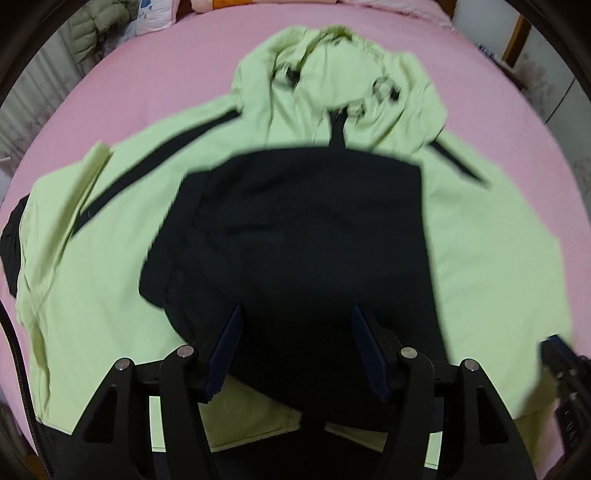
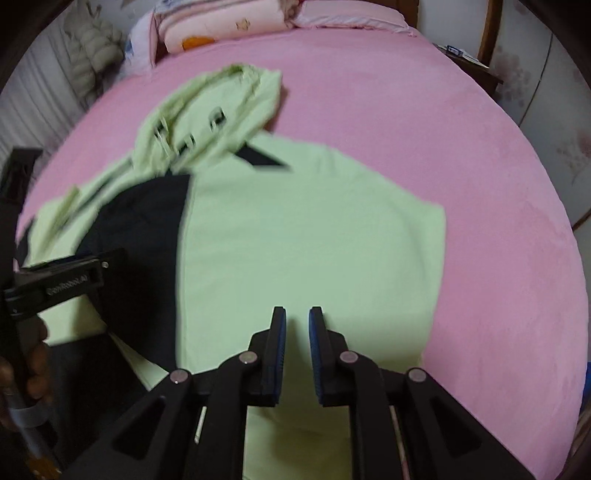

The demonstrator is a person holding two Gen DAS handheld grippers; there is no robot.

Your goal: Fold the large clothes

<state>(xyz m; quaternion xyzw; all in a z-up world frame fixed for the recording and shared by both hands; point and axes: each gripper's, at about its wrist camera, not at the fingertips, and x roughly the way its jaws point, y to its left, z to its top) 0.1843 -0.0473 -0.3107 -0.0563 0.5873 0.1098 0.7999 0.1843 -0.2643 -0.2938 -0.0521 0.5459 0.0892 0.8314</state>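
A light green hooded jacket (image 1: 110, 258) with a black front panel (image 1: 295, 240) lies spread on the pink bed (image 1: 166, 74), hood toward the far side. My left gripper (image 1: 297, 314) is open, its jaws wide apart over the black panel's near part, holding nothing. In the right wrist view the jacket's green side (image 2: 295, 240) fills the middle, with the hood (image 2: 207, 118) at upper left. My right gripper (image 2: 297, 314) hovers over the green fabric near its hem, jaws narrowly apart and empty. The left gripper's body (image 2: 59, 284) shows at the left edge.
Pillows and folded pink bedding (image 2: 221, 26) lie at the head of the bed. A padded coat (image 2: 92, 48) hangs at the far left. A wooden bedside stand (image 2: 476, 70) is at the far right. Bare pink sheet (image 2: 498, 221) lies right of the jacket.
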